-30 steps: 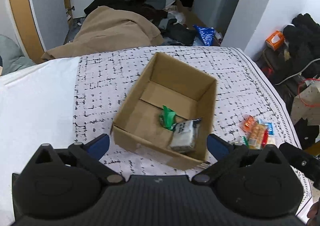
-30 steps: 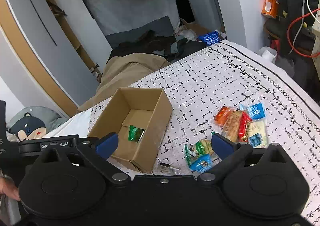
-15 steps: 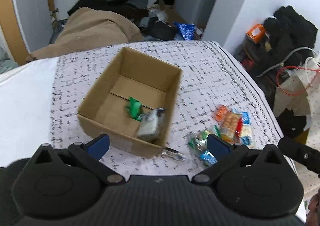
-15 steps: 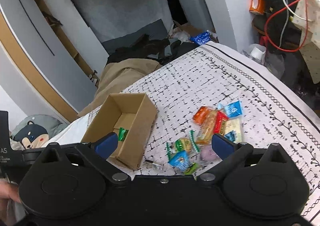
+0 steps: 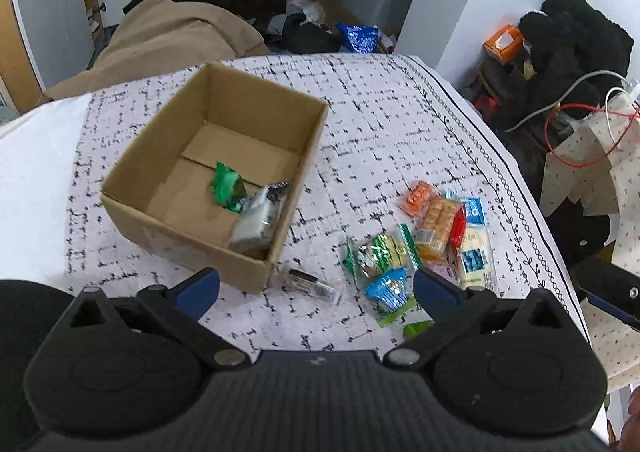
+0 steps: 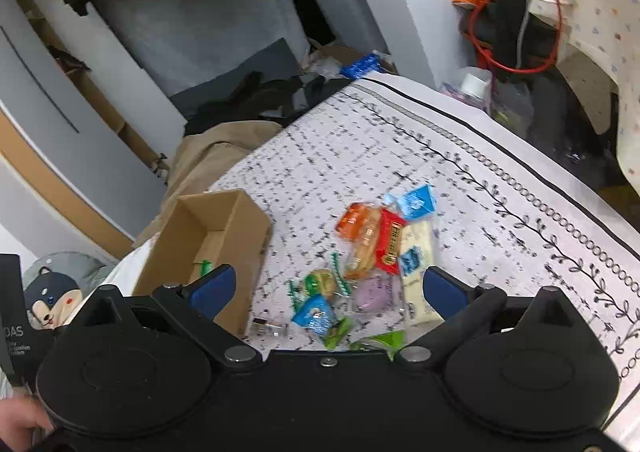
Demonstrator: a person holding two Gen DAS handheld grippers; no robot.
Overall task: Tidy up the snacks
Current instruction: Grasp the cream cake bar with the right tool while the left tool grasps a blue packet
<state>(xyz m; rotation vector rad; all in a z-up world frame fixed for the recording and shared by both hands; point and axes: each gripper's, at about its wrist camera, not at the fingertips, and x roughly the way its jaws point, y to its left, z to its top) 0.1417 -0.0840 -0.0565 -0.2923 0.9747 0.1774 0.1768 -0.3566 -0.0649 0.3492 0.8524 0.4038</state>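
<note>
An open cardboard box (image 5: 160, 188) (image 6: 240, 228) sits on the patterned tablecloth. Inside it lie a green packet (image 5: 227, 185) and a grey-white packet (image 5: 256, 224). Right of the box is a pile of snack packets (image 5: 436, 236) (image 6: 380, 252), with orange, red, pale yellow, blue and green wrappers. A small clear packet (image 5: 310, 284) lies by the box's near corner. My left gripper (image 5: 316, 286) is open and empty, above the table near that corner. My right gripper (image 6: 328, 288) is open and empty, above the near edge of the pile.
The table (image 5: 380, 120) has a white, black-flecked cloth with a leaf border along its right edge (image 6: 520, 212). A tan blanket (image 5: 172, 36) lies beyond the far edge. Dark clothes, cables (image 5: 576, 132) and an orange box (image 5: 502, 42) crowd the right side.
Both grippers have swung to the right, away from the box and toward the snack pile. The pile now shows fully in both views. Both grippers stayed open.
</note>
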